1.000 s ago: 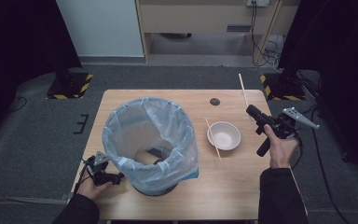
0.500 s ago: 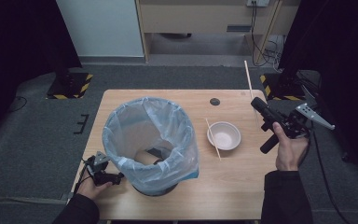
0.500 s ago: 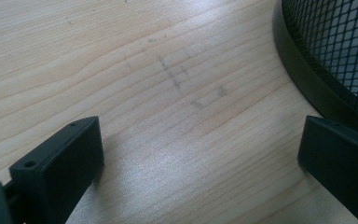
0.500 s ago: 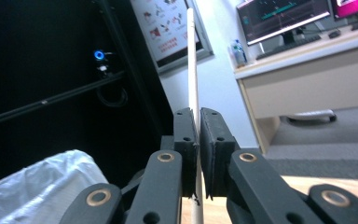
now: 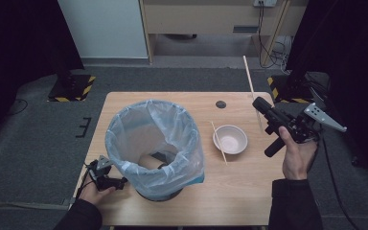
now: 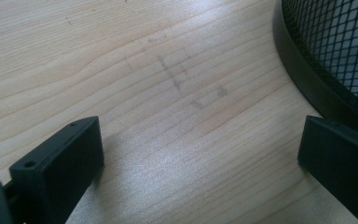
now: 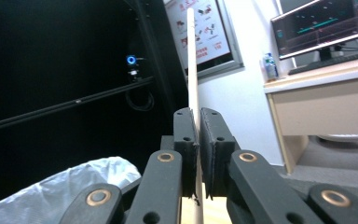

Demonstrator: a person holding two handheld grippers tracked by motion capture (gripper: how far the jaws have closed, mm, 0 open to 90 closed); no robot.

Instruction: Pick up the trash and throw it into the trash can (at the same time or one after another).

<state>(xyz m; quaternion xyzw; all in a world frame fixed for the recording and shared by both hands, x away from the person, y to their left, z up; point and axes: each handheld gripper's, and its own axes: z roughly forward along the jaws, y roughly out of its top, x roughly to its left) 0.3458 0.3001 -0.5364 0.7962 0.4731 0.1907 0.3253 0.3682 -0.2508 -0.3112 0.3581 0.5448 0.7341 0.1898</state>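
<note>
My right gripper (image 5: 259, 104) is lifted above the table's right side, shut on a wooden chopstick (image 5: 250, 84) that sticks up and away from its tip. In the right gripper view the chopstick (image 7: 192, 60) stands upright, pinched between the two black pads (image 7: 186, 140). A second chopstick (image 5: 219, 143) lies on the table against the left side of a white bowl (image 5: 230, 139). My left gripper (image 5: 109, 182) rests low at the table's front left beside a black mesh bin lined with a clear bag (image 5: 153, 143). Its jaws stand wide apart over bare wood, next to the bin's base (image 6: 303, 79).
The wooden table (image 5: 239, 191) has a small dark disc (image 5: 221, 104) near its far edge. Dark curtains flank both sides. A white panel and a wooden desk stand behind the table, with cables on the floor at the right.
My right gripper has risen and drifted right with the chopstick, whose tip now points higher. The left hand has kept still.
</note>
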